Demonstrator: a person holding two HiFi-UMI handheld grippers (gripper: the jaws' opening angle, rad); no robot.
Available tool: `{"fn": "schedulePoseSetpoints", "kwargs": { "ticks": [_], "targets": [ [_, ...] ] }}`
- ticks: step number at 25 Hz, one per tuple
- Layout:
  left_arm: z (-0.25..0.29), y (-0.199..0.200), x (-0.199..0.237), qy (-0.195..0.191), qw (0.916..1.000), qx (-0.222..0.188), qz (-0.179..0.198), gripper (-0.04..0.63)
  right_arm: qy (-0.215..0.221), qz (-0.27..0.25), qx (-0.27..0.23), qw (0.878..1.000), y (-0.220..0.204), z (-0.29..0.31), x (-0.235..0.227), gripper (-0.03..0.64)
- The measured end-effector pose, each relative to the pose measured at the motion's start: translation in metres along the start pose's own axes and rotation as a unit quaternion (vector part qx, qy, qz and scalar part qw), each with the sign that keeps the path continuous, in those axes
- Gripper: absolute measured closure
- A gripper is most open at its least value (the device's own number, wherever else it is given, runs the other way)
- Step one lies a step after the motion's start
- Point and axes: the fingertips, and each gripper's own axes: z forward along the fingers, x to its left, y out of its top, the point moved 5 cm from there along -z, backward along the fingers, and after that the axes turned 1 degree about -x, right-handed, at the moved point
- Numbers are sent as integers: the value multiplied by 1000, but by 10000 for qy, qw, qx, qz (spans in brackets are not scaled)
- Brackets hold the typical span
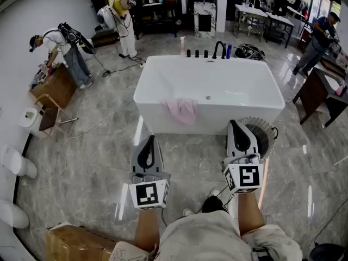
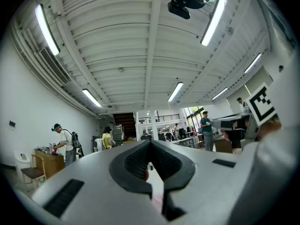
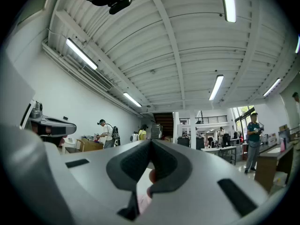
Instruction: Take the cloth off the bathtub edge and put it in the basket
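Right at the near end, just in front of us, we've got both grippers held out over the marble floor (image 1: pixel 185 162). The left gripper (image 1: pixel 149 144) is pressed together with nothing in it. The right gripper (image 1: pixel 237 129) is the same, clamped on nothing. Each gripper's own view shows the pads meeting at the tip.

Task-wise we'd call this the very start. Nothing's done yet: the pink cloth (image 1: pixel 182 111) is draped over the near edge of the white bathtub (image 1: pixel 228 105), a bit left of the middle, hanging down the outside wall. Neither gripper touches it, and both look short of the tub. So everything's left: reach in, spread a gripper, pinch the cloth, lift it off, carry it right and drop it in the basket (image 1: pixel 265 136). That stands on the floor by the tub's near right corner.

Hard-to-see stuff: the right gripper sits in front of the basket in the head view, so we only get its right part and can't tell if anything's in it. The gripper views tip up toward the ceiling (image 2: pixel 150 41), so all we catch is a pinkish smudge low in the gap under the jaws, and we wouldn't swear it's the cloth. Further back, the taps (image 1: pixel 219 50) on the tub's far edge are clear enough, but the people (image 1: pixel 61 52) across the room are too small to say much about.
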Motion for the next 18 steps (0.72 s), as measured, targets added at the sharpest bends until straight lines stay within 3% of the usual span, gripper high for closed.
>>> {"fn": "schedulePoseSetpoints", "kwargs": {
  "ticks": [15,18],
  "targets": [
    [-14,-5,3,-34,10000,76,-16,594,52,64,47,10000,-8,-5,13,629],
    [-16,-7,5,-3,9999,105,-61,594,193,107,239,9995,-14,0,20,629]
  ]
}}
